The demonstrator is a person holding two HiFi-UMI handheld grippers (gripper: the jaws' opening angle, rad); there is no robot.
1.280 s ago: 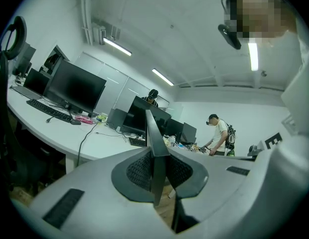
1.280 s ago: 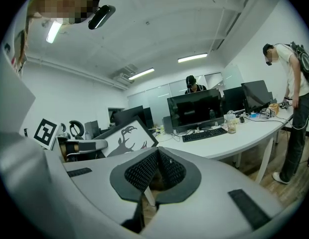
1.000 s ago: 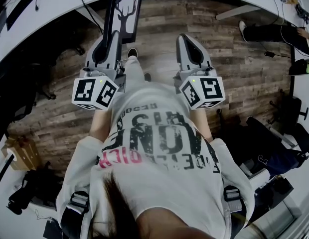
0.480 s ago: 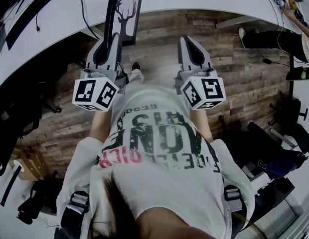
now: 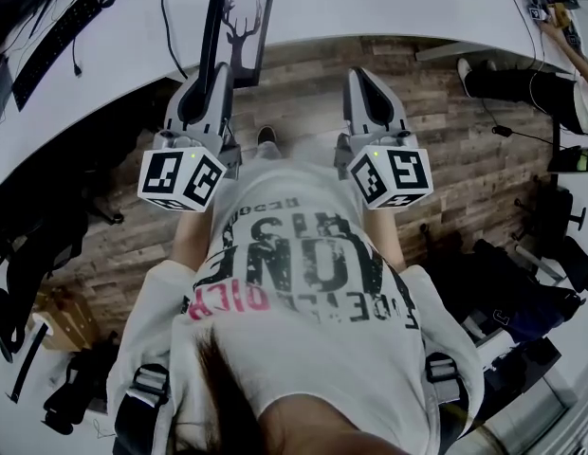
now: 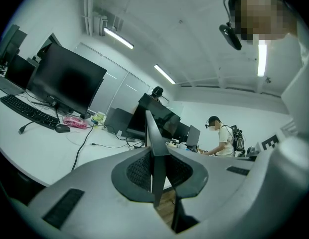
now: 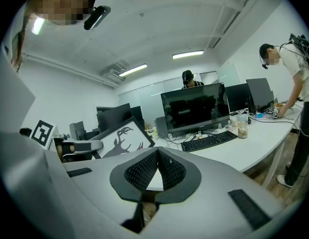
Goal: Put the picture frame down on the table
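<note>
The picture frame [image 5: 242, 27], black-edged with a deer silhouette on white, stands upright in my left gripper [image 5: 216, 70], which is shut on its edge. Its upper part reaches over the rim of the white curved table [image 5: 389, 8]. In the left gripper view the frame [image 6: 153, 153] shows edge-on as a thin dark strip clamped between the jaws. My right gripper [image 5: 363, 72] stays beside it to the right, shut with nothing held. The right gripper view shows its closed jaws [image 7: 157, 153] and the deer picture [image 7: 122, 139] to the left.
The table carries a keyboard [image 5: 47, 31], cables, monitors [image 6: 65, 81] and a jar [image 7: 240, 126]. A person [image 5: 531, 79] stands at the table's right end. Below me is the wooden floor [image 5: 465, 169], with dark chairs and bags at both sides.
The table has drawn closer and more of it shows at the top. Both grippers keep the same pose, the left still holding the frame.
</note>
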